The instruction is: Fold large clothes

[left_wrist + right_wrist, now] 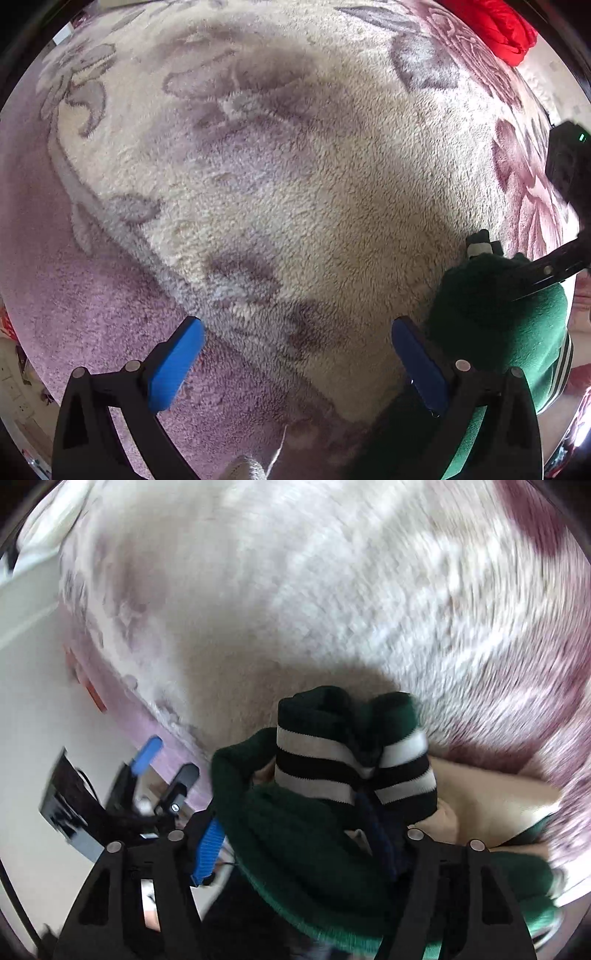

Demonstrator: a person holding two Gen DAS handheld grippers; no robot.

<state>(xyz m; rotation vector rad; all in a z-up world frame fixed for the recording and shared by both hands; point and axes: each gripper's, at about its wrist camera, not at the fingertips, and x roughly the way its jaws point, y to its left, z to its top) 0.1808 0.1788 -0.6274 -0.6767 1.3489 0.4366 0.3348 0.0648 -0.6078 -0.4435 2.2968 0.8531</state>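
Two grippers in view; left gripper (pixel 295 354) points steeply down over a fleecy floral blanket (pixel 295 166), its blue pads (pixel 177 365) spread wide with only blanket pile between them and nothing held; right gripper (pixel 306 834) is angled less steeply, jaws well apart; a green knitted garment (pixel 295 830) lies bunched between its fingers, striped black-and-white cuffs (pixel 317 768) uppermost at centre frame; right pad is hidden by the cloth, so whether the pads press on it cannot be told. In the left wrist view the garment (pixel 517 332) sits at lower right of frame on the blanket, just beside the left gripper's right finger; red fabric (pixel 495 26) lies at upper right. Right wrist view is motion-blurred.
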